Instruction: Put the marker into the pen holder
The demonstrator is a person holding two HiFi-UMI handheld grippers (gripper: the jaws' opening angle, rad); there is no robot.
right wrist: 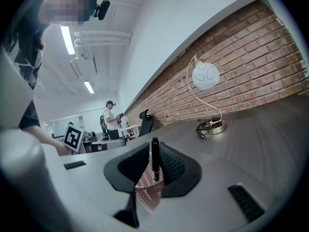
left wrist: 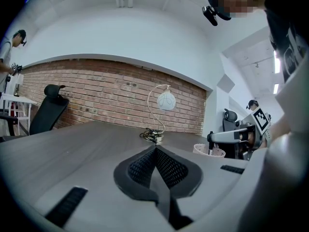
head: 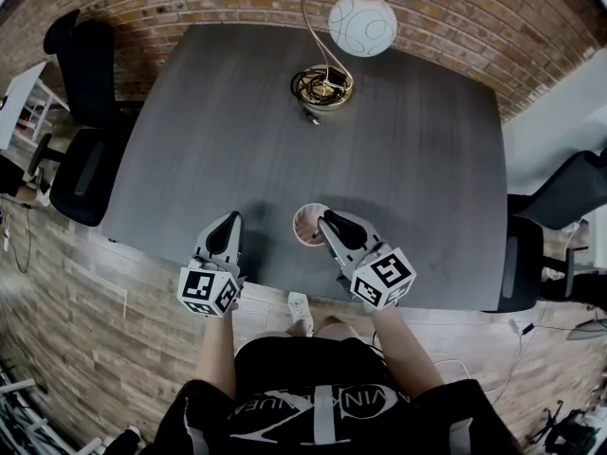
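Right gripper view: marker [right wrist: 155, 158] clamped between jaws

Pen holder [head: 305, 226]: on the table [head: 209, 140], near the front edge.
Lamp [head: 361, 24]: on the table, far behind the pen holder.
Marker [right wrist: 155, 156]: upright in the right tongs [head: 325, 220], over the pen holder.

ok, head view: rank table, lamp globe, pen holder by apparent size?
1. table
2. lamp globe
3. pen holder
The globe is raised, nearer the camera, so 2 over 3 is unsure.
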